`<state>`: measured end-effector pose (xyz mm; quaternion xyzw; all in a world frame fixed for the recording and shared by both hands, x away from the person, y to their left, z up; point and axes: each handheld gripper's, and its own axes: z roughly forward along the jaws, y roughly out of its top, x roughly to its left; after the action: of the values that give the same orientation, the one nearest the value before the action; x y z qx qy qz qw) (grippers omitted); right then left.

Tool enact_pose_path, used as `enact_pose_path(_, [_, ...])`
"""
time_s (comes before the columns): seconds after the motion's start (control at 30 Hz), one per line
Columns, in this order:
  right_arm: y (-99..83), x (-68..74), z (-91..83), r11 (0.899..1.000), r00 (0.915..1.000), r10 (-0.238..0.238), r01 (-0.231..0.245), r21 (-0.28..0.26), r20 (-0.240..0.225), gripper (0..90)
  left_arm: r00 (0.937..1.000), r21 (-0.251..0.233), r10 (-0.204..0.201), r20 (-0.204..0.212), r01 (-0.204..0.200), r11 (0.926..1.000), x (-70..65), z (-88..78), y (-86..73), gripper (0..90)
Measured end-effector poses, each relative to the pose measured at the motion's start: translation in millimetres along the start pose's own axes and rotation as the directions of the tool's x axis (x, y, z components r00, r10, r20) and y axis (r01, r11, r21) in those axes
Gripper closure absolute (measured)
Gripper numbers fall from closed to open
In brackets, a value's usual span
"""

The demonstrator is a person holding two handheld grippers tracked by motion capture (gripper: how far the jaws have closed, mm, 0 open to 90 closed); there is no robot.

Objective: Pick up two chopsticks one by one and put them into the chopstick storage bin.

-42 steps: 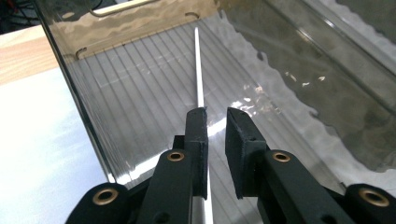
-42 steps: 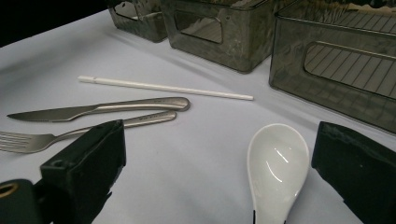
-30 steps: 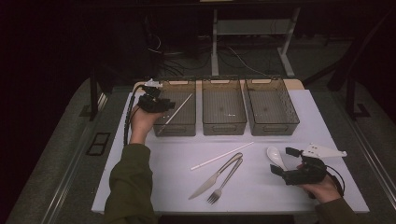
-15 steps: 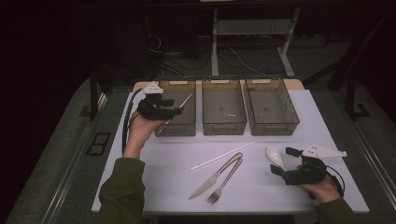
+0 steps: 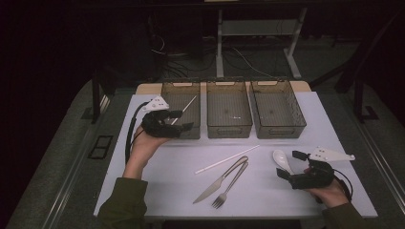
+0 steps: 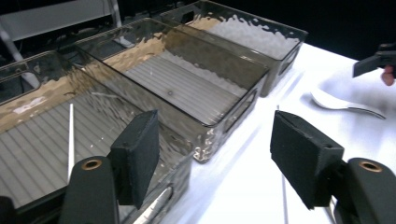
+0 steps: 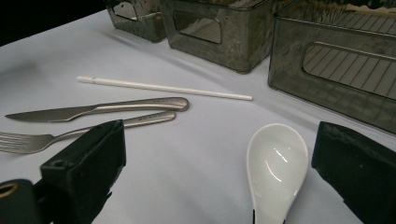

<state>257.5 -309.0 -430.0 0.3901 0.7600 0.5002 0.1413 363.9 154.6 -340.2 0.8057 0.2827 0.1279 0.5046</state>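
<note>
While spoon [image 7: 275,168] waits, knife [image 7: 93,111], fork [image 7: 70,133] beside

My room is dim; only the white desk [image 5: 267,191] catches light from above. Glare streaks the 3 bins [image 6: 187,88]. My hand-held gripper pads blur at 6 o'clock.
</note>
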Motion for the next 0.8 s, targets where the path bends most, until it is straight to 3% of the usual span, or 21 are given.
enact_pose_path(0.5, [0.2, 0.2, -0.8, 1.0, 1.0, -0.005, 0.005, -0.005, -0.003, 3.2, 0.9982, -0.004, 0.048, 0.036, -0.048, 0.9988, -32.3, 1.4, -21.0, 26.8])
enact_pose_path(0.8, [0.4, 0.4, -1.1, 1.0, 1.0, -0.006, 0.006, -0.006, -0.004, 3.3, 0.9955, 0.001, 0.071, 0.063, -0.071, 0.9975, -45.9, 10.5, -28.2, 25.9])
